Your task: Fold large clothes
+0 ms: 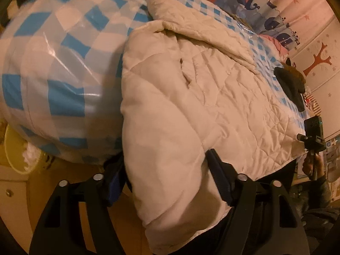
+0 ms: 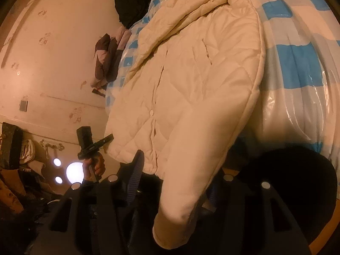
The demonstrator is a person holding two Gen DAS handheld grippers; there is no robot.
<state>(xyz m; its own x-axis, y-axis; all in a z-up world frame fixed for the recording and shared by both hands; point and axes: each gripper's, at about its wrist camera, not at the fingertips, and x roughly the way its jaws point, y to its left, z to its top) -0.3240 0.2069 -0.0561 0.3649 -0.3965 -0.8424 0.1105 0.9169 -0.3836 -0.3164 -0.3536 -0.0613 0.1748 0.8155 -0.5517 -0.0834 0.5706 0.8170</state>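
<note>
Pink walls with a red tree sticker [image 1: 317,60] back the left wrist view, where a blue-and-white checked plastic sheet [image 1: 57,68] covers the bed. On that sheet lies a cream quilted jacket [image 1: 212,97], one sleeve folded across its upper part. Its near padded edge hangs off the bed's side, and the left tongs [image 1: 167,176] sit with a finger on either side of this bulky edge, gripping it between them. Beyond the jacket, toward the wall, rests a dark garment [image 1: 291,85]. Past the jacket's far hem, the right tongs [image 1: 314,136] appear small, held in a hand [image 1: 312,165]; their gap cannot be told from here.

Seen from the right wrist, the same jacket [image 2: 191,74] spreads over the checked sheet [image 2: 297,63], snap placket facing up. A sleeve end droops off the bed between the right tongs' [image 2: 174,182] fingers, which close on it. Left of the jacket, the left tongs [image 2: 93,142] show in a hand [image 2: 95,167]. A black garment [image 2: 133,0] and a brown-and-lilac one [image 2: 108,61] lie beyond the jacket, near the wall.
</note>
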